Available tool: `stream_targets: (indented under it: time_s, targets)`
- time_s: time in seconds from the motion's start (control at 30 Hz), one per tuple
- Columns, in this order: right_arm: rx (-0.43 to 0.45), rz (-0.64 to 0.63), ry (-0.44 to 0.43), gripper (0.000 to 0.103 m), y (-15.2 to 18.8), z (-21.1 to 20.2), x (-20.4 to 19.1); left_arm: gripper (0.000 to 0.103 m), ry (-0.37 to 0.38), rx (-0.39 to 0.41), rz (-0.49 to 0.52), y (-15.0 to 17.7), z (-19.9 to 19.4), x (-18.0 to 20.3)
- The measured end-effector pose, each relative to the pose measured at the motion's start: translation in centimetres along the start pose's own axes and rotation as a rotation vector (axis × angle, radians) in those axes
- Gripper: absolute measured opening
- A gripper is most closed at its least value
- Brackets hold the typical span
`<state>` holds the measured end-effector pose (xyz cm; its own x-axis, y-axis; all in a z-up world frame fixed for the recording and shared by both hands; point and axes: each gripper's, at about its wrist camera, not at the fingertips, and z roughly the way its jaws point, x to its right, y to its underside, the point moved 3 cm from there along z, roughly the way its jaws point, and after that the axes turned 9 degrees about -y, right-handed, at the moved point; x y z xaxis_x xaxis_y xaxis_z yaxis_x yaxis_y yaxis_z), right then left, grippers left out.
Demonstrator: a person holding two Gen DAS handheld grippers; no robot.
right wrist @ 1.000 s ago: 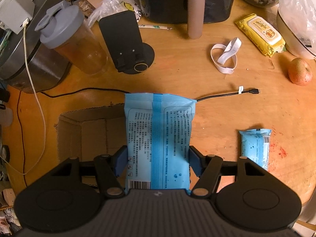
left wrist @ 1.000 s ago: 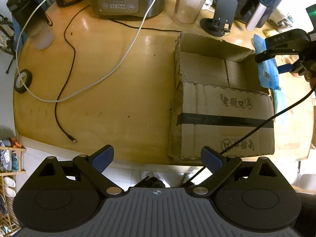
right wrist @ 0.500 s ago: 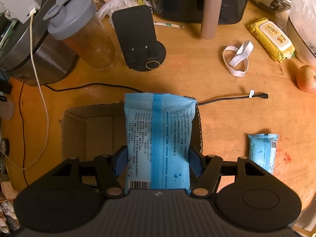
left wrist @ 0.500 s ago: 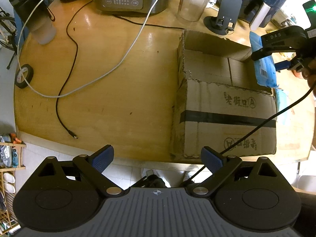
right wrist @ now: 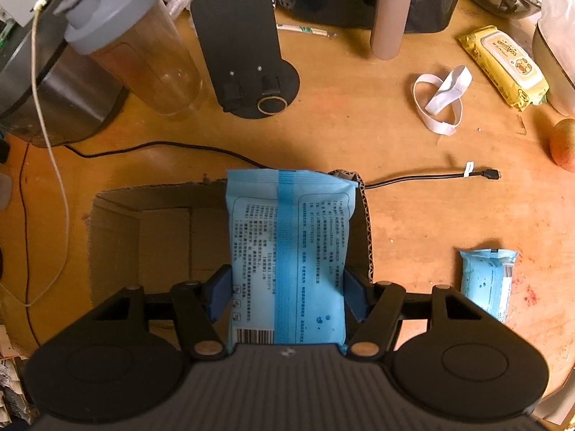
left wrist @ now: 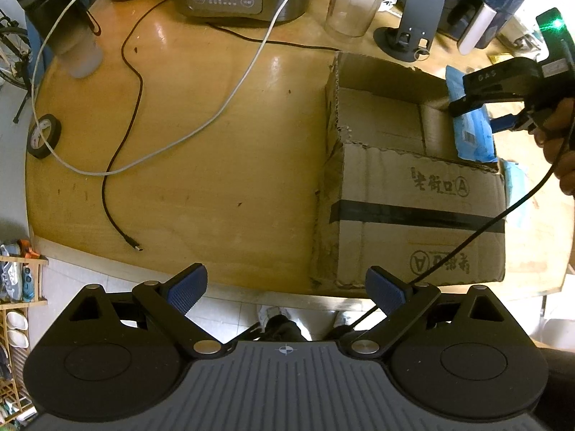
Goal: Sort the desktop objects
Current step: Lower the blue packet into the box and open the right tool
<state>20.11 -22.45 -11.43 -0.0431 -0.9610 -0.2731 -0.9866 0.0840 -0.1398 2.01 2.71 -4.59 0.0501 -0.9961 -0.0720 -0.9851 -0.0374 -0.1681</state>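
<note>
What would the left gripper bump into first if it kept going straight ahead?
Probably the wooden table. The left gripper is open with nothing between its fingers, pointing at bare tabletop just left of the cardboard box. Depth is hard to judge, so the box's near corner might come first.

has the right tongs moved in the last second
Yes. The right tongs, gripping the blue pack, shifted left over the cardboard box.
</note>
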Motion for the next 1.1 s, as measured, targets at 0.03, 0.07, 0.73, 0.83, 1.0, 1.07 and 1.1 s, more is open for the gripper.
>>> stream_targets:
  time_s: [0.03,0.07,0.73,0.83,1.0,1.07,1.1]
  targets:
    - [-0.003,-0.001,0.002,0.063,0.0,0.2,0.1,0.097,0.0,-0.001,-0.001,0.0,0.0,0.0]
    - [-0.004,-0.002,0.004,0.063,-0.1,0.4,0.1,0.097,-0.001,-0.003,-0.001,0.0,0.1,0.0]
    - [-0.038,-0.028,0.028,0.064,0.0,3.4,-0.1,0.097,-0.001,-0.015,-0.003,-0.4,0.4,0.0]
    - [-0.034,-0.03,0.019,0.09,0.0,3.5,0.0,0.097,0.0,-0.016,-0.004,-0.4,0.5,0.1]
    - [-0.023,-0.047,0.01,0.103,0.1,3.3,-0.4,0.097,0.001,-0.017,0.001,-0.5,0.5,0.3]
    - [-0.024,-0.05,0.017,0.103,0.1,3.3,-0.5,0.097,0.001,-0.017,0.003,-0.5,0.5,0.3]
    - [-0.025,-0.047,0.015,0.103,0.1,3.3,-0.4,0.097,0.002,-0.017,0.004,-0.5,0.5,0.3]
